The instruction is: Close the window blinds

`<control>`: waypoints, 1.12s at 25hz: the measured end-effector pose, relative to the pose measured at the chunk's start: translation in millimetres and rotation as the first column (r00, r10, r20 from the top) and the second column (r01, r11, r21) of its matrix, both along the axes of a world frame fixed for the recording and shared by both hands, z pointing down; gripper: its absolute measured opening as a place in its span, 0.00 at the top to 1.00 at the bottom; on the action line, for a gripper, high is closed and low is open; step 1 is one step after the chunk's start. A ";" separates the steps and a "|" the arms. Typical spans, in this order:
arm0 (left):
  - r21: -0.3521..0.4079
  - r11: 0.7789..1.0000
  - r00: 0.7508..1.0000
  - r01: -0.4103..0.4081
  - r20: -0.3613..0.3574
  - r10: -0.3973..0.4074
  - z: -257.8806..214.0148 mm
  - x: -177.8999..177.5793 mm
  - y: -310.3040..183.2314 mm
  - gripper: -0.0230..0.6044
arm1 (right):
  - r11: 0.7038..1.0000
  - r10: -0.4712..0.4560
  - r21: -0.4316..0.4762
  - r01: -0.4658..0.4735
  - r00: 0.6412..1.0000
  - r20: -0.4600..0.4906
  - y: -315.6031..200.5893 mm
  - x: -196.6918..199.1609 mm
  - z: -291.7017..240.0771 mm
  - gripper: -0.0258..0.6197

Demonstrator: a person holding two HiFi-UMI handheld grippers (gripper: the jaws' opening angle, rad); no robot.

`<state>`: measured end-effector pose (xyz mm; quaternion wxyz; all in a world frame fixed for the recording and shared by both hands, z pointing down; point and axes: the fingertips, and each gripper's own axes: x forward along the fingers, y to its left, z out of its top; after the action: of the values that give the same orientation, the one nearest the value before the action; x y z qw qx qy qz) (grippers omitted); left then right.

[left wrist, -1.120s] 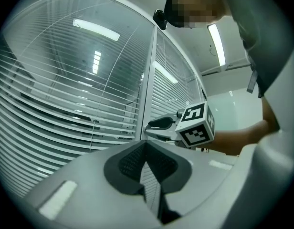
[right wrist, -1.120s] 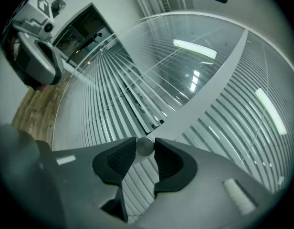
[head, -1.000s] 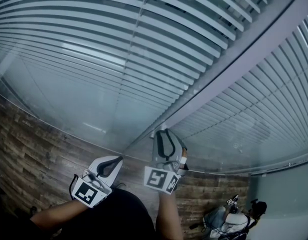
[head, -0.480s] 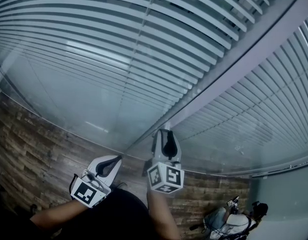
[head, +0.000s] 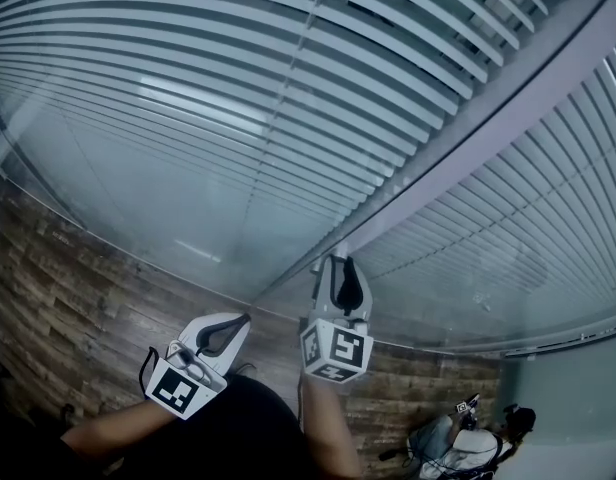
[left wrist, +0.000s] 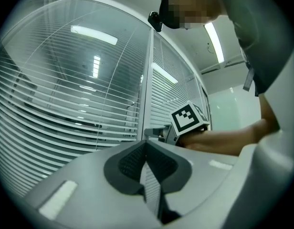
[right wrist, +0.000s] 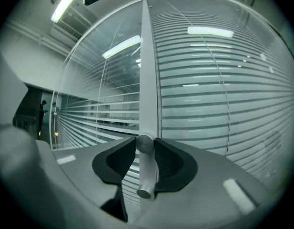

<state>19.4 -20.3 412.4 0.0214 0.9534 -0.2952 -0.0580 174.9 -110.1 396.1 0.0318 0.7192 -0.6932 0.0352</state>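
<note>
White slatted blinds (head: 238, 88) hang behind the glass panes on both sides of a pale upright frame post (head: 488, 118). A metal turning knob (right wrist: 146, 168) sticks out of that post (right wrist: 148, 80). My right gripper (right wrist: 145, 144) points level at it, and its jaws have just been closing with the knob between the pads, which press on it. In the head view the right gripper (head: 340, 268) is at the foot of the post. My left gripper (head: 223, 333) hangs lower left, shut on nothing, clear of the glass. The slats (right wrist: 223, 80) stand partly apart.
Dark wood-pattern floor (head: 68, 298) runs along the foot of the glass. A scooter-like thing (head: 458, 448) shows at the bottom right. In the left gripper view the right gripper's marker cube (left wrist: 187, 119) and the person's forearm (left wrist: 228, 140) lie to the right.
My right gripper has rolled about its own line at the knob, so its marker cube shows a different face. The left gripper has stayed where it was.
</note>
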 end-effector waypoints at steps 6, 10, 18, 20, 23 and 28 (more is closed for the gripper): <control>-0.031 0.999 0.999 0.031 -0.006 -0.031 6.2 -9.9 -3.2 0.97 | 0.997 -0.029 -0.074 0.000 0.916 -0.400 -0.9 -7.9 1.8 0.76; -0.047 0.998 0.999 0.039 0.000 -0.039 3.3 -13.3 -2.3 0.97 | 0.993 -0.082 -0.117 0.014 0.794 -0.603 -0.7 -9.0 -2.9 0.76; -0.058 0.997 0.999 0.044 0.001 -0.044 6.5 -15.9 1.5 0.97 | 0.988 -0.122 -0.157 0.007 0.663 -0.739 -1.7 -13.9 -2.9 0.76; -0.062 0.997 0.999 0.037 0.005 -0.037 9.7 -14.5 3.8 0.97 | 0.990 -0.107 -0.143 0.016 0.748 -0.655 0.1 -11.8 -2.0 0.75; -0.075 0.997 1.000 0.027 0.003 -0.027 16.9 -13.9 6.1 0.97 | 0.994 -0.079 -0.107 0.020 0.805 -0.587 4.4 -11.0 -0.6 0.73; -0.064 0.998 1.000 0.027 -0.001 -0.027 14.4 -15.5 8.0 0.97 | 0.998 -0.052 -0.048 0.041 0.966 -0.254 8.0 -9.5 -3.5 0.72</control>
<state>3.9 -12.3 426.8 0.0515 0.9481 -0.3098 -0.0494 165.4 -102.1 392.5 0.1366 0.7005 -0.6991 -0.0435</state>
